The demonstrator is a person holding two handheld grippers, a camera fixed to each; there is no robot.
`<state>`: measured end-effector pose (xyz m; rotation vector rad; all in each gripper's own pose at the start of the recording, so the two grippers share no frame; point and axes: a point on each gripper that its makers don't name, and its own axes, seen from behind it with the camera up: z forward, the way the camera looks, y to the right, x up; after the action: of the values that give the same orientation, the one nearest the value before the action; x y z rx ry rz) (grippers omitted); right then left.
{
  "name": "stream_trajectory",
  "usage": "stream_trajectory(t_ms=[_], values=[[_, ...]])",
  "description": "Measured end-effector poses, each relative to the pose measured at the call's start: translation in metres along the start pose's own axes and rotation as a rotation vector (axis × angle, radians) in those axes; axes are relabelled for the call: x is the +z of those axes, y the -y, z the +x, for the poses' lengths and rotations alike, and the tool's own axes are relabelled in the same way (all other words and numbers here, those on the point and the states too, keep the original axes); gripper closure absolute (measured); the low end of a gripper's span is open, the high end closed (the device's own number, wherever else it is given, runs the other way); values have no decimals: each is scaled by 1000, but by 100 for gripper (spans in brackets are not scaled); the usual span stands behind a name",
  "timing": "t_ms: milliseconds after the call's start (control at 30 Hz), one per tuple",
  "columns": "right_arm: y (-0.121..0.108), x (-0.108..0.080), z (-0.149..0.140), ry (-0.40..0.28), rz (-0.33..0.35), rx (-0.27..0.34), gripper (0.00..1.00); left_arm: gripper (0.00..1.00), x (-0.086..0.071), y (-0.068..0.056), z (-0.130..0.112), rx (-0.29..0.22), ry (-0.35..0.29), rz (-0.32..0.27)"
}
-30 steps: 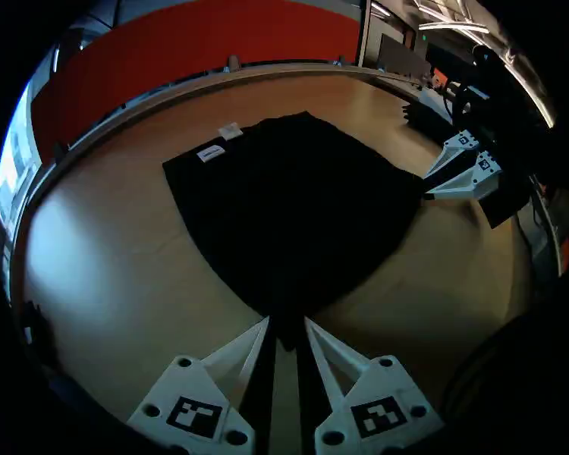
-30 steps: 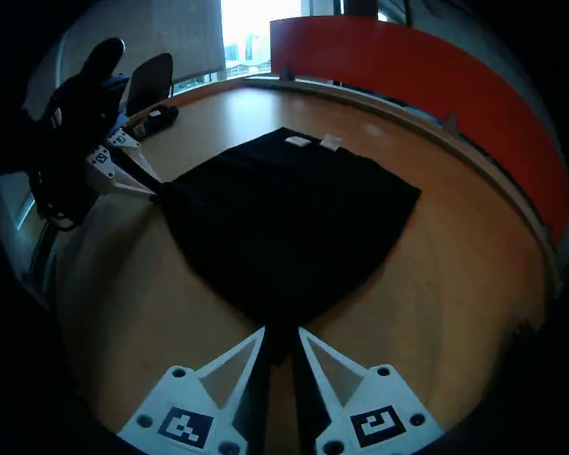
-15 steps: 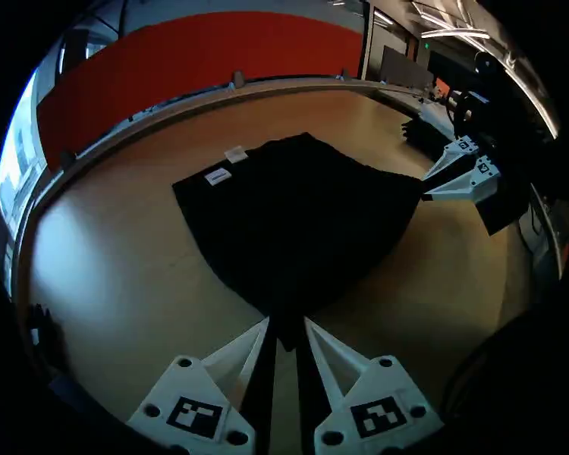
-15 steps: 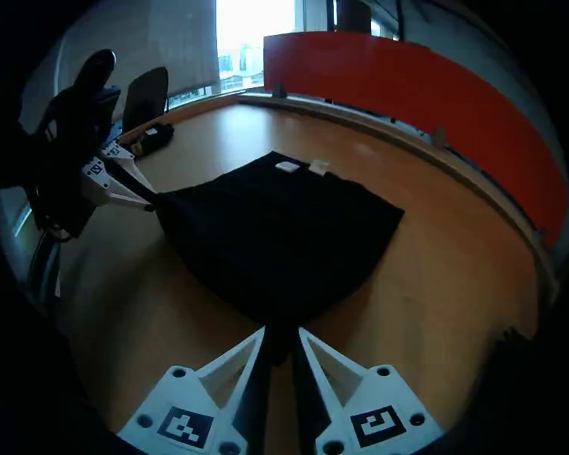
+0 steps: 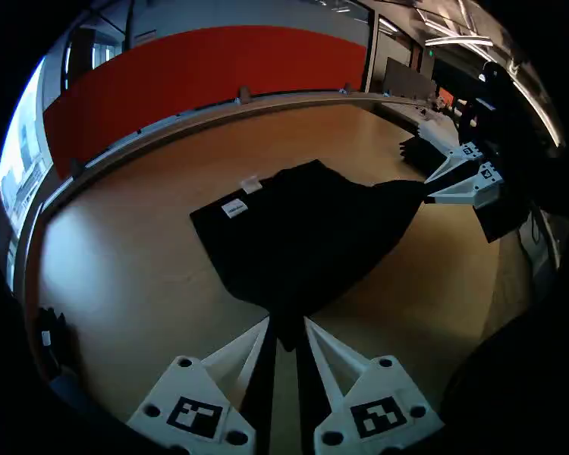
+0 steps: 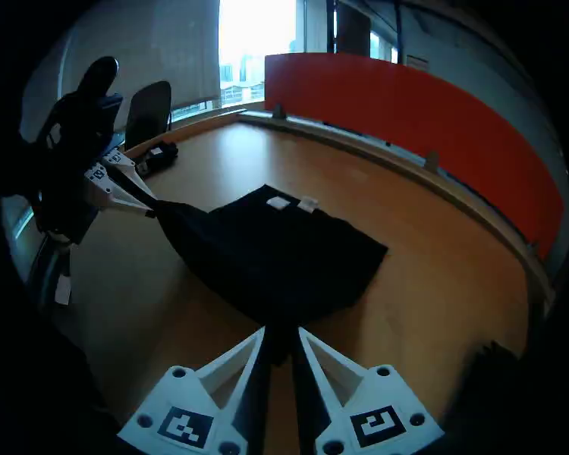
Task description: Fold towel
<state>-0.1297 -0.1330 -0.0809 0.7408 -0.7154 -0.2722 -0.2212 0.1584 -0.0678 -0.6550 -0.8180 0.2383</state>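
A black towel (image 5: pixel 307 235) with two white tags lies partly on the wooden table, its near edge lifted off the surface. My left gripper (image 5: pixel 284 337) is shut on one near corner. My right gripper (image 6: pixel 281 345) is shut on the other near corner. In the left gripper view the right gripper (image 5: pixel 430 193) sits at the right, pinching the towel's corner. In the right gripper view the left gripper (image 6: pixel 152 208) sits at the left, its fingers closed on the towel (image 6: pixel 277 254). The near edge sags between the two corners.
The wooden table (image 5: pixel 133 250) curves along a red partition (image 5: pixel 209 68). A dark folded stack (image 5: pixel 421 148) lies at the far right in the left gripper view. Office chairs (image 6: pixel 144 98) and a dark object (image 6: pixel 159 155) stand at the table's left edge in the right gripper view.
Both grippers have risen and carried their corners up and forward. The towel's near half has come off the table, and the part lying flat has shrunk toward the tagged far edge.
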Motion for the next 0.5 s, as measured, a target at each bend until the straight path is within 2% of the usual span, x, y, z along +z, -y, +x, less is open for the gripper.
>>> stream_trajectory(t_ms=[200, 500], values=[[5, -13, 13, -16, 3, -5, 84, 84, -14, -3, 7, -27, -5, 9], [13, -31, 21, -29, 12, 2, 84, 84, -31, -9, 11, -39, -6, 3]])
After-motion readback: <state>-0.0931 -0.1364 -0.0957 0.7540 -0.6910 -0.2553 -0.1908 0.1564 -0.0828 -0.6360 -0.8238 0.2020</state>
